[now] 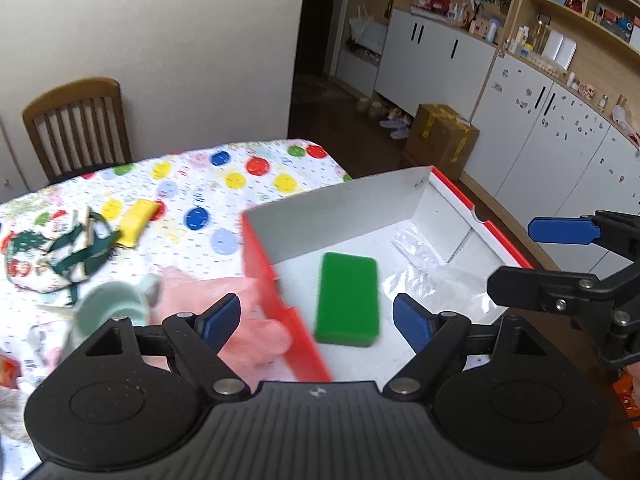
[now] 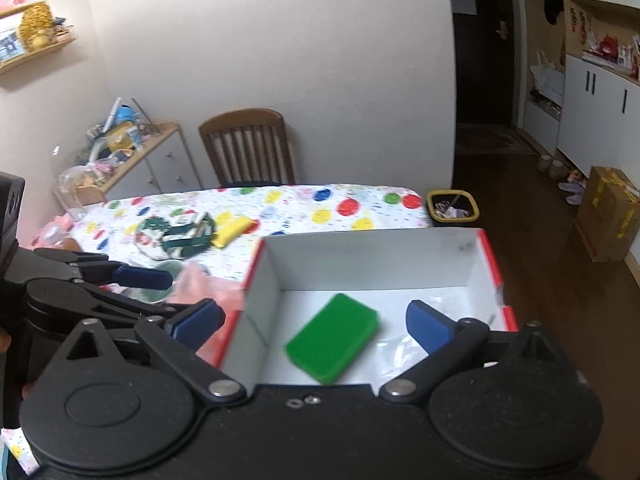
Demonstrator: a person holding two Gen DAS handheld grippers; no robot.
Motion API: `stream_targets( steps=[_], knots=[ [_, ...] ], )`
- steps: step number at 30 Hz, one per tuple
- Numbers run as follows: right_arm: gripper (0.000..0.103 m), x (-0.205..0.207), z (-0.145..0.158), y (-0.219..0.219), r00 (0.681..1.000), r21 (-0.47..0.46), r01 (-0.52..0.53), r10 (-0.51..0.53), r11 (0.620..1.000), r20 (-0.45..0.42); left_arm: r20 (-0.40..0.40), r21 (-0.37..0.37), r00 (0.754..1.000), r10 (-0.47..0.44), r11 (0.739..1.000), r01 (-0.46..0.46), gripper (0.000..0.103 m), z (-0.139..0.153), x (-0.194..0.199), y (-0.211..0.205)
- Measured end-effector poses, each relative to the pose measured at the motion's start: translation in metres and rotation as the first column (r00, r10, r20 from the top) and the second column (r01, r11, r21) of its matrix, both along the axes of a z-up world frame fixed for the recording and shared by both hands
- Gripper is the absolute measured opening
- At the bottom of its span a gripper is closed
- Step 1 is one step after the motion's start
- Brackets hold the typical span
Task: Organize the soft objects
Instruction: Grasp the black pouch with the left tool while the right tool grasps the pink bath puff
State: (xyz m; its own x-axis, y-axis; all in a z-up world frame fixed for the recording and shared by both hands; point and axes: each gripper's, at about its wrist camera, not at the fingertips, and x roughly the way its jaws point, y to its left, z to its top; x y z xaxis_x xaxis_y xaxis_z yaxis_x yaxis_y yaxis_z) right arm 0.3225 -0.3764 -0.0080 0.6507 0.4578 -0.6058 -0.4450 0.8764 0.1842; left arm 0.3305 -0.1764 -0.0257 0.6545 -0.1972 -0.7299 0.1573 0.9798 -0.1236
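Note:
A green sponge [image 1: 347, 299] [image 2: 334, 338] lies flat on the floor of the red-and-white box [image 1: 340, 216] [image 2: 372, 256], beside a crumpled clear plastic bag [image 1: 432, 268]. My left gripper [image 1: 316, 308] hovers open above the box's left wall, nothing between its pads. My right gripper [image 2: 316, 312] is wide open over the box, also empty; it shows at the right edge of the left wrist view [image 1: 516, 254]. On the dotted tablecloth [image 1: 240, 184] lie a yellow sponge [image 1: 138, 222] [image 2: 232, 230], a patterned cloth bag with green straps [image 1: 56, 256] [image 2: 176, 236] and a pink cloth [image 1: 244, 320] [image 2: 208, 288].
A mint cup [image 1: 114, 312] [image 2: 168, 272] lies on its side by the pink cloth. A wooden chair [image 1: 78, 124] [image 2: 248, 148] stands behind the table. On the floor to the right are a yellow-rimmed bin [image 2: 452, 208] and a cardboard box [image 1: 440, 136] [image 2: 608, 212], with white cabinets [image 1: 540, 128] beyond.

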Motion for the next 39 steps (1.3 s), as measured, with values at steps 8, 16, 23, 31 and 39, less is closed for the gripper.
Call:
stream_targets(
  steps=[8, 16, 23, 31, 39],
  knots=[
    [0.102, -0.036, 0.004, 0.04, 0.999, 0.049, -0.029, 0.028, 0.998, 0.019, 0.085, 0.004, 0.996, -0.005, 1.0, 0.005, 0.094, 0.018, -0.045, 0.05],
    [0.102, -0.063, -0.003, 0.08, 0.999, 0.043, -0.044, 0.043, 0.998, 0.023, 0.127, -0.004, 0.992, -0.003, 1.0, 0.003, 0.102, 0.023, -0.083, 0.103],
    [0.102, -0.072, -0.011, 0.116, 0.998, 0.003, -0.068, 0.068, 0.998, 0.018, 0.137, 0.017, 0.991, -0.009, 1.0, 0.007, 0.103, -0.004, -0.107, 0.136],
    [0.099, -0.06, -0.029, 0.16, 0.993, -0.063, -0.113, 0.114, 0.992, 0.011, 0.091, 0.016, 0.996, 0.008, 1.0, -0.009, 0.103, -0.057, -0.124, 0.157],
    [0.089, -0.028, -0.042, 0.189, 0.989, -0.209, -0.144, 0.149, 0.967, 0.01, 0.044, -0.014, 0.999, -0.006, 1.0, 0.006, 0.103, -0.099, -0.126, 0.159]
  ],
)
